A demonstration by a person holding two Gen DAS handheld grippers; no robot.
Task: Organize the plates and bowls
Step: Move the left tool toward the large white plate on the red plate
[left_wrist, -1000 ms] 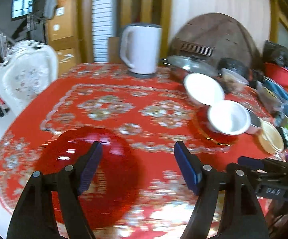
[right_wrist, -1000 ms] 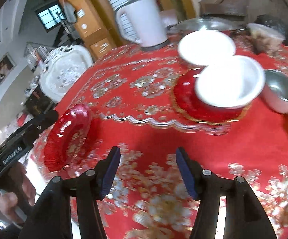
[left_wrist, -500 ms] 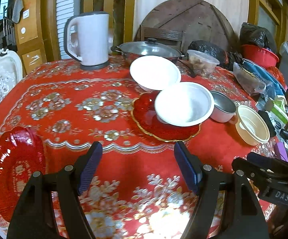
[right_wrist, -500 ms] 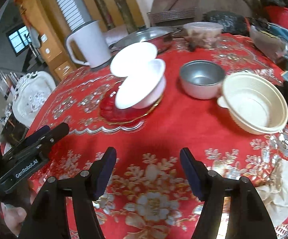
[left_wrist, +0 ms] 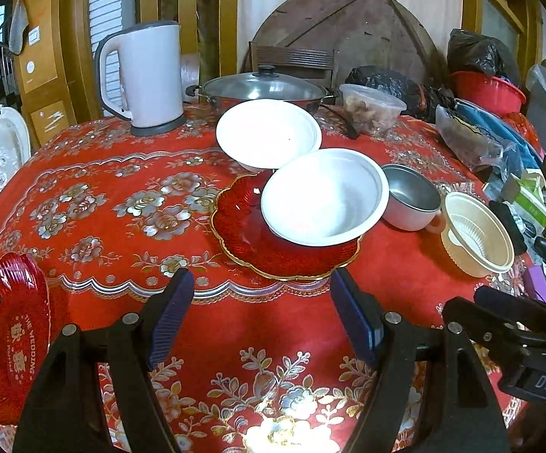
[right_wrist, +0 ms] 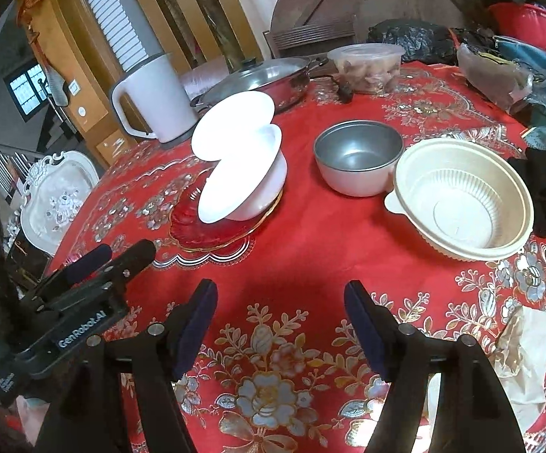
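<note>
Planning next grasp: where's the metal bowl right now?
Right of centre in both views: metal bowl sits between the white bowl on the red plate and the cream bowl.

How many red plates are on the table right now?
2: a gold-rimmed red plate mid-table under the tilted white bowl, and a ribbed red plate at the table's near-left edge. Clutter may hide others.

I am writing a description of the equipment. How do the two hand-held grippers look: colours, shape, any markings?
Both are alike. The left hand-held gripper and the right hand-held gripper each have black angular arms with silver rivets, ending in two dark blue ribbed pads. Seen from the side, the left body carries white letters "GenRobot.AI"; the right one shows "DAS", the rest cut off. No cables or sleeves are visible.
</note>
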